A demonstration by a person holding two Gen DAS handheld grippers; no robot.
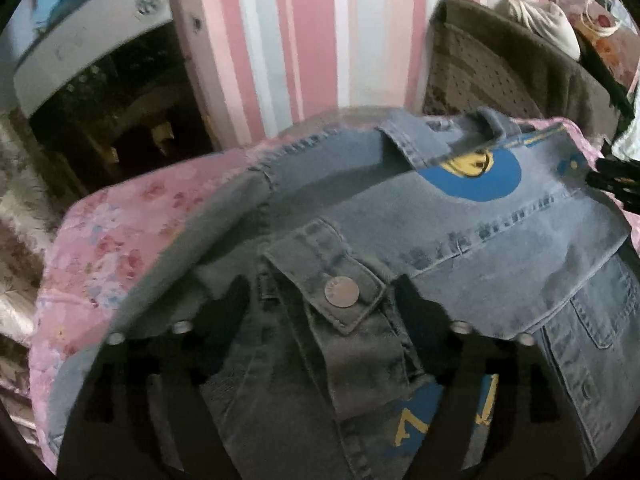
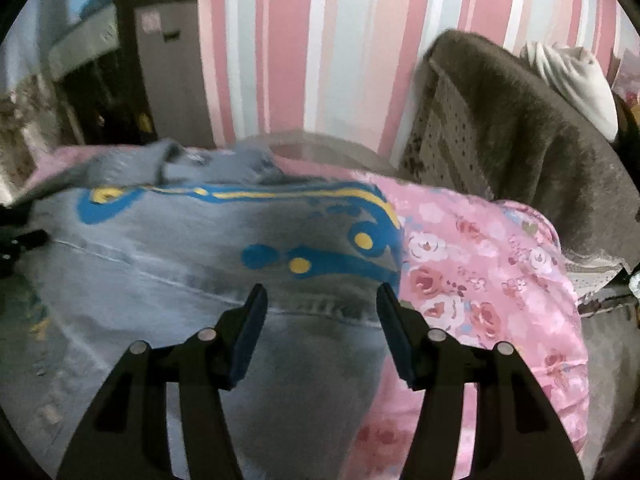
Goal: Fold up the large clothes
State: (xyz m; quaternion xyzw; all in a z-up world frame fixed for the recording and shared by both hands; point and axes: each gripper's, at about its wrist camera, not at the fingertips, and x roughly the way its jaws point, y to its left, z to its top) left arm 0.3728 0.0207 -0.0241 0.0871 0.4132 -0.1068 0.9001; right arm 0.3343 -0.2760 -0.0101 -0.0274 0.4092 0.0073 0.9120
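Both wrist views look closely down on one denim jacket (image 1: pixel 460 232).

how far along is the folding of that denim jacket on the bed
Early to midway, it seems. Done: the denim jacket lies on the pink floral bedspread, with a sleeve cuff laid over its middle. In hand: nothing; the left hand-held gripper stands open around that cuff, and the right hand-held gripper hovers open above the jacket. Left: the remaining folds; it still spreads wide.

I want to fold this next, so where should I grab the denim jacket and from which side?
Take the denim jacket at its free right edge, where it ends on the pink floral bedding. The right tongs hang open just above that edge, so come down from above and pinch the hem; the cloth lies flat there, in a single layer.
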